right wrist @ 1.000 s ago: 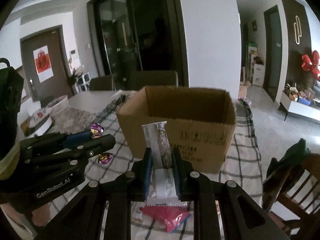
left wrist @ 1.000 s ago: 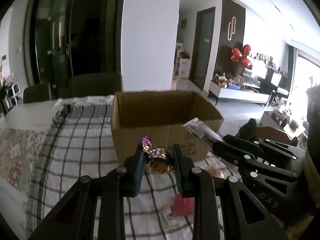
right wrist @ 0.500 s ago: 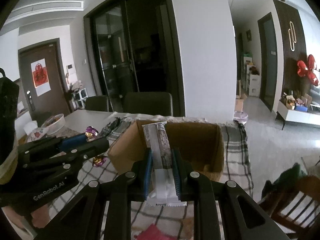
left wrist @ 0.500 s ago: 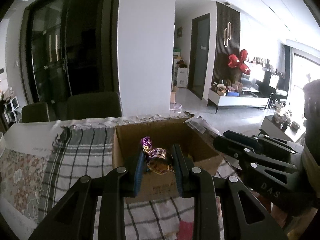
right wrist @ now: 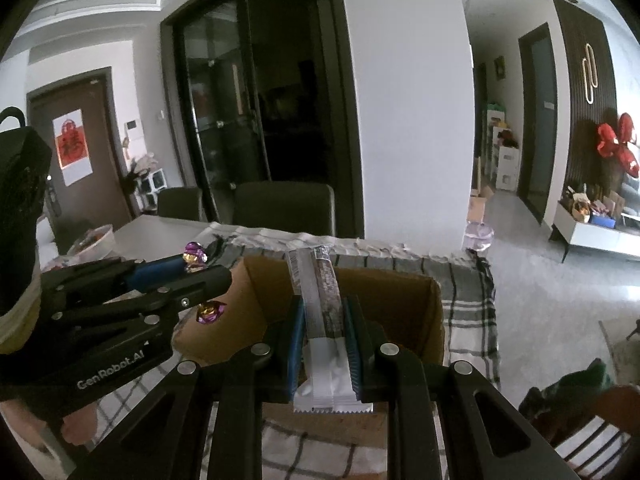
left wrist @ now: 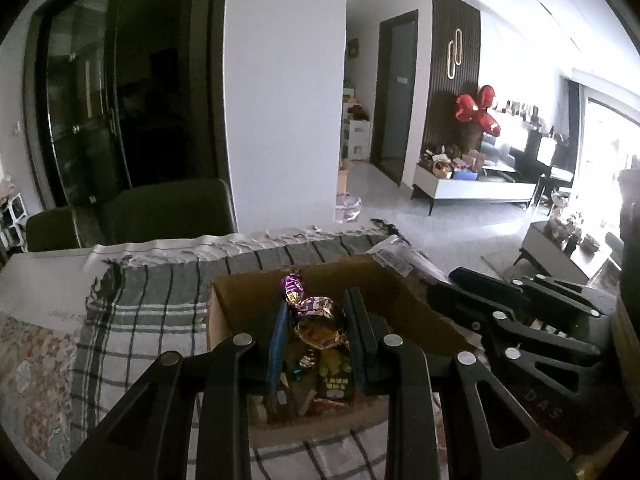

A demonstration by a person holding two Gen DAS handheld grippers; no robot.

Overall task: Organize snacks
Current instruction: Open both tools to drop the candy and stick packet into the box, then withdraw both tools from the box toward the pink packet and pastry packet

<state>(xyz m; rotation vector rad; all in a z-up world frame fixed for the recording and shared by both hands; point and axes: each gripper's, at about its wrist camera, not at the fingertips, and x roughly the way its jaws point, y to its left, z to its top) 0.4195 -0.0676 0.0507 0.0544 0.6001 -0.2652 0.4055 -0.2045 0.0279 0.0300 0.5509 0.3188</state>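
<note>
The left gripper (left wrist: 316,332) pinches a foil candy (left wrist: 318,322); the right gripper (right wrist: 322,320) pinches a long snack bar (right wrist: 320,300), its long axis along the fingers. The open cardboard box (left wrist: 400,300) lies directly below and ahead of both; the left seems further over it.

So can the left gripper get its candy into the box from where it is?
Probably yes: the left gripper, shut on the foil candy, hangs over the open cardboard box with only loose snacks beneath.
</note>
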